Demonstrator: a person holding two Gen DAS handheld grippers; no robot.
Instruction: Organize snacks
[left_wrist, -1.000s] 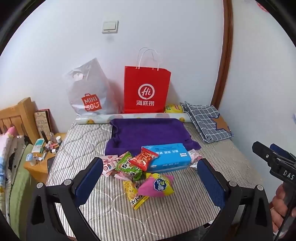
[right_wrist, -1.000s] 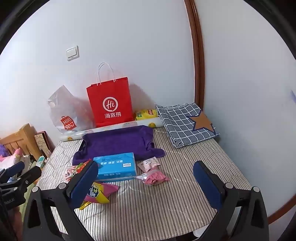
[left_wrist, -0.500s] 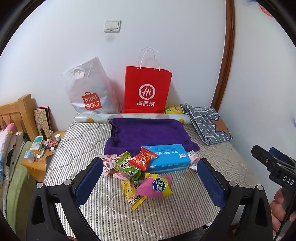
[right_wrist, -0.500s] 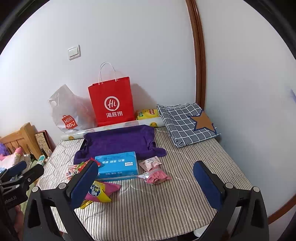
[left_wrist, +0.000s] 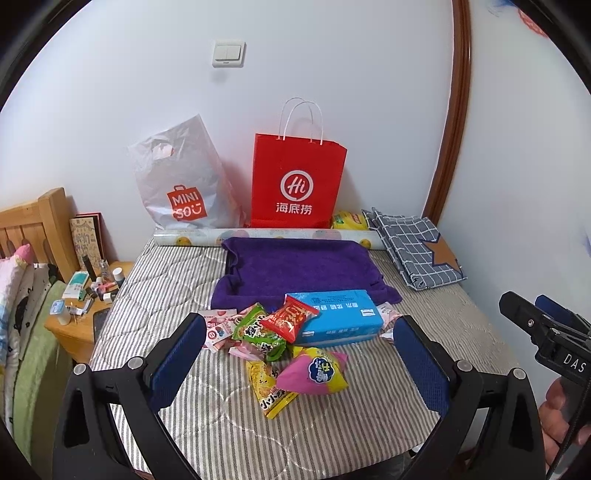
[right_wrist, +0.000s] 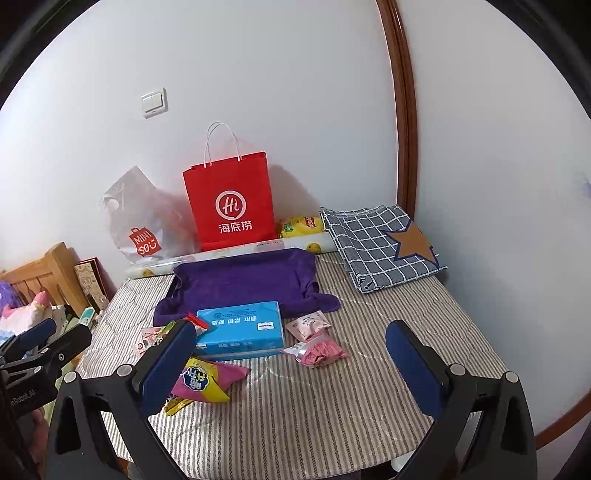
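Several snack packets lie in a heap on the striped mattress (left_wrist: 155, 295): a red packet (left_wrist: 290, 317), a green one (left_wrist: 258, 334), a pink and yellow one (left_wrist: 314, 371) and a yellow one (left_wrist: 267, 387). A blue tissue pack (left_wrist: 336, 315) lies beside them, in front of a purple towel (left_wrist: 299, 266). In the right wrist view small pink packets (right_wrist: 317, 349) lie right of the blue pack (right_wrist: 240, 328). My left gripper (left_wrist: 299, 350) is open and empty, above the heap's near side. My right gripper (right_wrist: 290, 362) is open and empty, near the front edge.
A red paper bag (left_wrist: 297, 184) and a grey plastic bag (left_wrist: 181, 184) stand against the back wall behind a rolled sheet (left_wrist: 266, 236). A folded checked cloth (left_wrist: 417, 247) lies at the back right. A cluttered bedside table (left_wrist: 88, 295) stands to the left.
Both views have shifted slightly, and the scene sits a little lower in the frames. Nothing on the mattress has moved and both grippers stay open.
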